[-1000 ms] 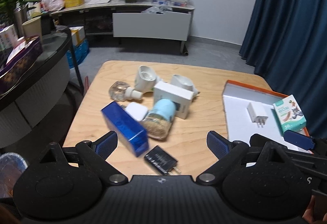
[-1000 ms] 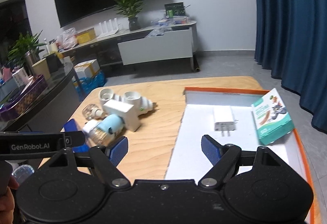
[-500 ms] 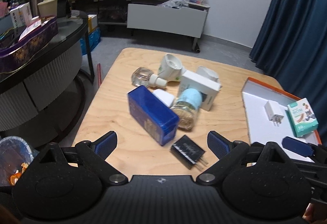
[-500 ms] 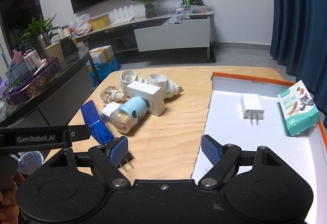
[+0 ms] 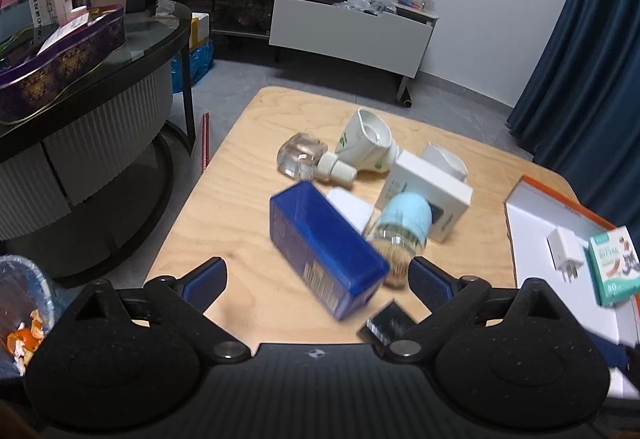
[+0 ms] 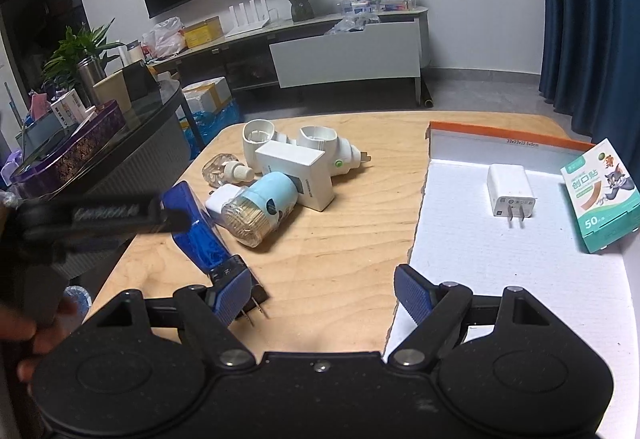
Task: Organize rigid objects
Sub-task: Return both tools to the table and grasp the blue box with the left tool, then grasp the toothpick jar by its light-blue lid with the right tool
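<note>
A pile of objects lies on the wooden table (image 5: 248, 175): a blue box (image 5: 324, 247) (image 6: 198, 227), a jar with a light-blue lid (image 5: 404, 235) (image 6: 260, 207), a white box (image 5: 428, 195) (image 6: 298, 169), a clear bottle (image 5: 308, 161), white plug-in units (image 5: 366, 147) (image 6: 260, 139) and a black charger (image 5: 386, 325). My left gripper (image 5: 316, 281) is open, just in front of the blue box. My right gripper (image 6: 322, 295) is open and empty over the table near the tray edge. The orange-rimmed white tray (image 6: 500, 255) (image 5: 532, 223) holds a white charger (image 6: 510, 193) and a green plaster box (image 6: 600, 195).
A dark round side table (image 5: 92, 71) with boxes and a purple tin stands to the left. A low TV cabinet (image 5: 348, 35) runs along the far wall. Blue curtains (image 5: 592, 59) hang at the right. A bin with orange peel (image 5: 20, 311) sits at the lower left.
Both grippers have moved forward and lower toward the table; the blue box now sits nearer my left gripper's fingers. Both stay open. The objects have not moved.
</note>
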Available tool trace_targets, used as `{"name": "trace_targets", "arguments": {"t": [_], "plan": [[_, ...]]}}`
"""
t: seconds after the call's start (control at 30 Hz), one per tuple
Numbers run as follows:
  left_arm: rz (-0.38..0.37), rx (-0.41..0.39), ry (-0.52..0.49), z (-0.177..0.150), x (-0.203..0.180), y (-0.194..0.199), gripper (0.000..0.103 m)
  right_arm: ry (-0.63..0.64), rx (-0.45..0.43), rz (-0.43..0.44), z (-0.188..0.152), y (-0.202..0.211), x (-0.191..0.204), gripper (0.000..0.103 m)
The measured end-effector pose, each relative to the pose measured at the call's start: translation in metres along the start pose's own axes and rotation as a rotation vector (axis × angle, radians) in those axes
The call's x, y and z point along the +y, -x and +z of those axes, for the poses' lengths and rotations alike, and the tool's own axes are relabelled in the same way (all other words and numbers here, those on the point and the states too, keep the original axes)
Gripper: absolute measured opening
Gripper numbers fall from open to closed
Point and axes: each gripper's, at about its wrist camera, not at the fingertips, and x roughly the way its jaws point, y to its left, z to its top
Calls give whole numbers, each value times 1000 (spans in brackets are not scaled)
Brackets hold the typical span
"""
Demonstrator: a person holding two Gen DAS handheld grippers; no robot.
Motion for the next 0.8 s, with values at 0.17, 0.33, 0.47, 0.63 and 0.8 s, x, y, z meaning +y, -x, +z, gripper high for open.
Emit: {"name": "trace_targets", "arguments": {"t": [0.17, 0.33, 0.47, 0.63, 0.8], "plan": [[54, 34, 9, 10, -5, -28, 100, 15, 4, 8, 1, -1, 1, 93], [88, 73, 5, 8, 2, -46, 80, 18, 2, 9, 2, -3, -4, 93], [63, 110, -7, 5, 10, -50, 34, 2, 20, 21, 2, -7, -5, 93], [34, 97, -24, 2, 19, -38, 33, 30, 34, 42, 4, -15, 4, 93], [21, 54, -42, -1, 23, -15, 33, -14, 54, 75, 17, -34, 11, 93]]}}
